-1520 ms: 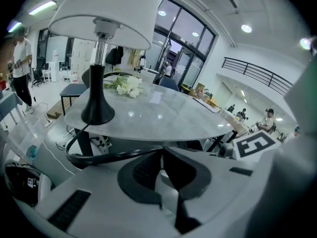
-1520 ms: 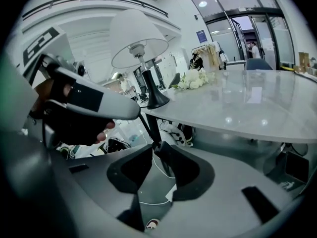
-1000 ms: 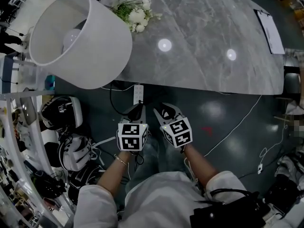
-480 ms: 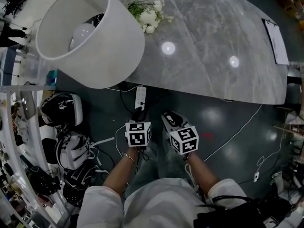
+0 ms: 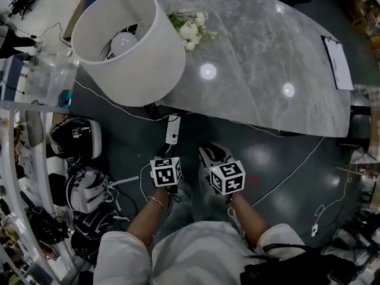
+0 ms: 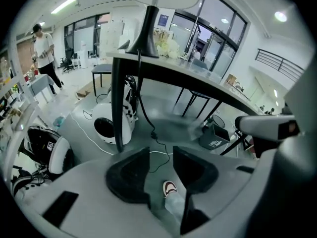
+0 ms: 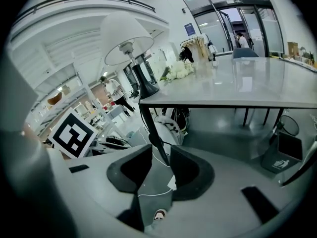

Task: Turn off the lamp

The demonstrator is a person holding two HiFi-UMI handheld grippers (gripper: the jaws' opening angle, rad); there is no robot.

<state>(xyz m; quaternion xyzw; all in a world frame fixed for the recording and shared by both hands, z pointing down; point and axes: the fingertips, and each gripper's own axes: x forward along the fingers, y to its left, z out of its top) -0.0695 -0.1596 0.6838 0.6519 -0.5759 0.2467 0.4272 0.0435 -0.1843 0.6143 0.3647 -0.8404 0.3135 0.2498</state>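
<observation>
The lamp (image 5: pixel 127 46) with a wide white shade and a pale bulb (image 5: pixel 123 40) stands at the left end of the grey marble table (image 5: pixel 267 70). Its black stem (image 6: pixel 143 29) rises from the tabletop, and its black cord with an inline piece (image 6: pixel 153 132) hangs to the floor. My left gripper (image 5: pixel 167 154) is held low over the floor, near a white power strip (image 5: pixel 173 128). Its jaws are opening with nothing between them. My right gripper (image 5: pixel 212 155) hangs beside it, open and empty. The lamp (image 7: pixel 126 38) also shows in the right gripper view.
White flowers (image 5: pixel 190 28) lie on the table behind the shade. Helmets and bags (image 5: pixel 77 159) crowd the floor at the left. Thin cables (image 5: pixel 291 171) run over the dark floor. A black table leg (image 6: pixel 117 108) stands ahead, a clipboard (image 5: pixel 335 61) lies far right.
My left gripper has sunk toward the floor and its jaws have come apart. The right gripper has kept still. The lamp sits further right in the head view.
</observation>
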